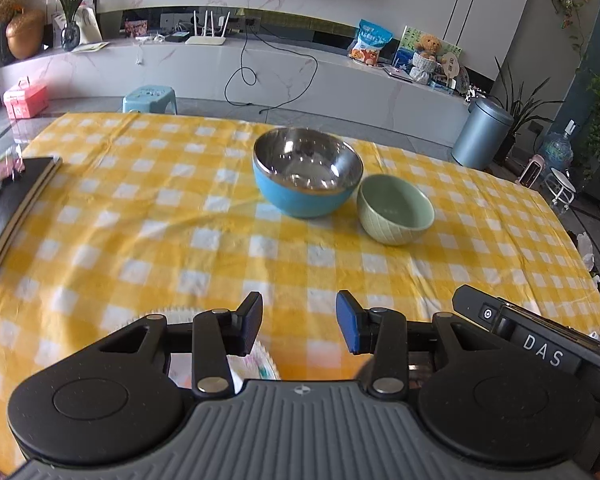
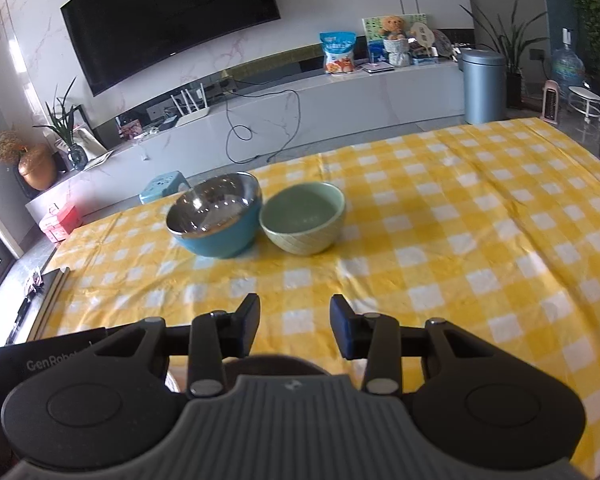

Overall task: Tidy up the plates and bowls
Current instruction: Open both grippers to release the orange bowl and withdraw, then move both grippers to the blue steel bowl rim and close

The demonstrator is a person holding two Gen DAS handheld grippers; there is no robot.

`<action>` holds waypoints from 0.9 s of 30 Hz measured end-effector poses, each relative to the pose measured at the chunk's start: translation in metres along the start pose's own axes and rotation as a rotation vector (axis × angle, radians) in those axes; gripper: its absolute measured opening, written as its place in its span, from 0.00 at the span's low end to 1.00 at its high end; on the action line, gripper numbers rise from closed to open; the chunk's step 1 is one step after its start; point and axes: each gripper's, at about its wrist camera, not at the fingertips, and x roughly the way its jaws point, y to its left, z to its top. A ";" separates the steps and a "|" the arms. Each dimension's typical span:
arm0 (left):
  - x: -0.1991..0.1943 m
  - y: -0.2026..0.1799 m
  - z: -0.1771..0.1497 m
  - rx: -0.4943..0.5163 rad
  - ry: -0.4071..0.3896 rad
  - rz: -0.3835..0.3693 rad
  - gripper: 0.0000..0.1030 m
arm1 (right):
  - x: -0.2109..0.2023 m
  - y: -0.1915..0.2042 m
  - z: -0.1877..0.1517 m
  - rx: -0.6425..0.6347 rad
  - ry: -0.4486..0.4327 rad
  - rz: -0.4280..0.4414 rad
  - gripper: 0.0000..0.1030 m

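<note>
A blue bowl with a shiny steel inside point(image 1: 307, 172) point(image 2: 216, 216) stands upright on the yellow checked tablecloth. A pale green bowl point(image 1: 396, 208) point(image 2: 304, 220) sits right beside it, on its right. My left gripper point(image 1: 300, 320) hovers open above the near part of the cloth, nothing between its fingers. Under it the scalloped rim of a white plate point(image 1: 180, 313) shows, mostly hidden. My right gripper point(image 2: 294, 324) is open too and holds nothing. A dark round thing point(image 2: 276, 364) lies under it; I cannot tell what it is.
A black notebook point(image 1: 16, 200) lies at the table's left edge. Each view shows the other gripper's body at its side point(image 1: 540, 344) point(image 2: 52, 356). Beyond the far table edge stand a blue stool point(image 1: 150, 98) and a grey bin point(image 2: 483, 84).
</note>
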 end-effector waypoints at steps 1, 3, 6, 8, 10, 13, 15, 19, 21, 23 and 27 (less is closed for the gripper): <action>0.002 0.001 0.004 0.000 -0.005 -0.001 0.46 | 0.004 0.002 0.004 -0.002 0.001 0.007 0.37; 0.008 0.004 0.013 0.008 -0.006 -0.001 0.46 | 0.012 0.007 0.013 -0.010 0.007 0.020 0.37; 0.019 0.007 0.025 0.028 0.003 0.008 0.46 | 0.027 0.014 0.026 -0.019 0.018 0.028 0.37; 0.028 0.010 0.034 0.027 0.008 0.011 0.46 | 0.038 0.018 0.036 -0.025 0.024 0.025 0.37; 0.036 0.013 0.043 0.026 0.004 0.018 0.46 | 0.049 0.023 0.045 -0.031 0.025 0.024 0.37; 0.049 0.016 0.057 0.026 -0.002 0.025 0.46 | 0.067 0.030 0.057 -0.038 0.028 0.025 0.37; 0.059 0.017 0.066 0.024 -0.001 0.021 0.46 | 0.078 0.033 0.064 -0.044 0.033 0.022 0.36; 0.079 0.021 0.082 0.009 0.011 0.018 0.46 | 0.101 0.039 0.074 -0.059 0.045 0.020 0.33; 0.089 0.022 0.089 0.009 0.016 0.023 0.46 | 0.112 0.044 0.079 -0.071 0.049 0.015 0.33; 0.099 0.024 0.094 0.010 0.025 0.028 0.46 | 0.123 0.047 0.085 -0.083 0.052 0.003 0.33; 0.119 0.028 0.100 0.003 0.047 0.035 0.46 | 0.146 0.050 0.094 -0.101 0.067 -0.025 0.31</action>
